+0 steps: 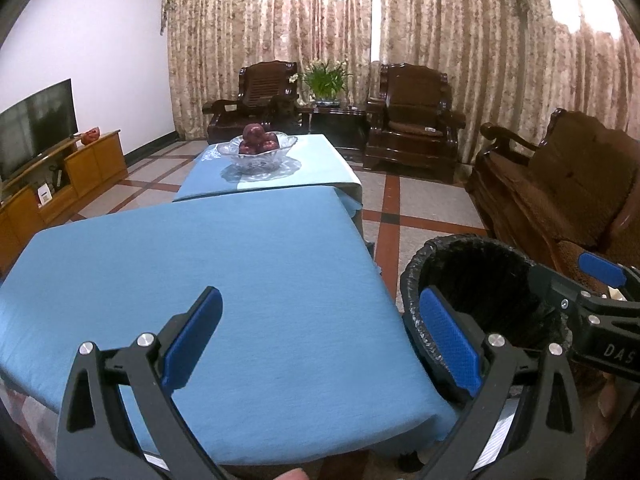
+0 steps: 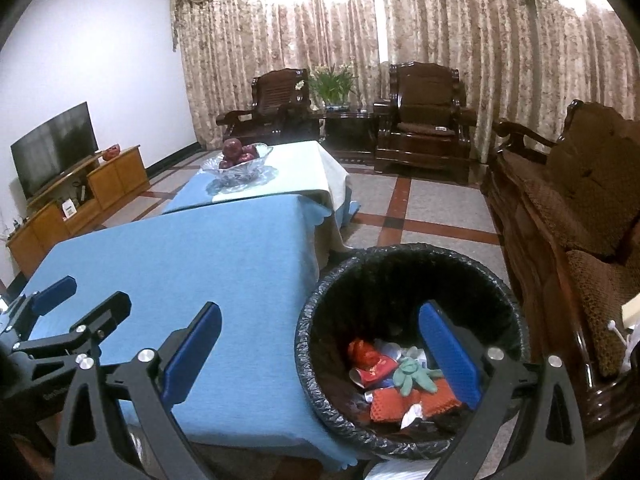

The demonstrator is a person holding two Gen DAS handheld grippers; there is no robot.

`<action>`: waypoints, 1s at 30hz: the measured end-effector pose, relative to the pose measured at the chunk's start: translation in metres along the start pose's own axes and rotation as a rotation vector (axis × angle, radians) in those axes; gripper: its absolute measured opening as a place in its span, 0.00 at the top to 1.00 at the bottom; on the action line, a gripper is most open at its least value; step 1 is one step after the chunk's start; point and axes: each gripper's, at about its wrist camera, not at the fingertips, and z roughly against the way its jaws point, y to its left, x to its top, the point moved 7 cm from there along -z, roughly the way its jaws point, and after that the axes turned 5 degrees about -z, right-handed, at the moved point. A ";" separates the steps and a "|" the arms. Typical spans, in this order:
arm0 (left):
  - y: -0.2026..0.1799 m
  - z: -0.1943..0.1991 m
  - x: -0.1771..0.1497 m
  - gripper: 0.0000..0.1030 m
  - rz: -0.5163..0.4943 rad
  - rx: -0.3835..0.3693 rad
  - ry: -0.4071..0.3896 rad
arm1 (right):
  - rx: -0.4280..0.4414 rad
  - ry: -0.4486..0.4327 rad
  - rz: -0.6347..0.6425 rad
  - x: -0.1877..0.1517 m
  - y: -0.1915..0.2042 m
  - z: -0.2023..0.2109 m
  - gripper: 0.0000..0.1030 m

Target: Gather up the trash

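A round trash bin lined with a black bag stands on the floor against the right edge of the blue-clothed table. Inside lie red wrappers, a green glove, orange netting and white scraps. My right gripper is open and empty, its right finger over the bin and its left finger over the table corner. My left gripper is open and empty above the bare table, its right finger at the bin rim. Each gripper shows in the other's view: right gripper, left gripper.
A glass bowl of red apples sits on a second blue-clothed table beyond. A dark wooden sofa runs along the right, two armchairs and a plant stand by the curtains, and a TV on a wooden cabinet stands at the left. Tiled floor lies between.
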 end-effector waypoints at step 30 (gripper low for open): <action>0.002 0.012 0.010 0.07 0.003 0.009 -0.038 | 0.000 -0.060 0.017 0.007 0.005 0.013 0.06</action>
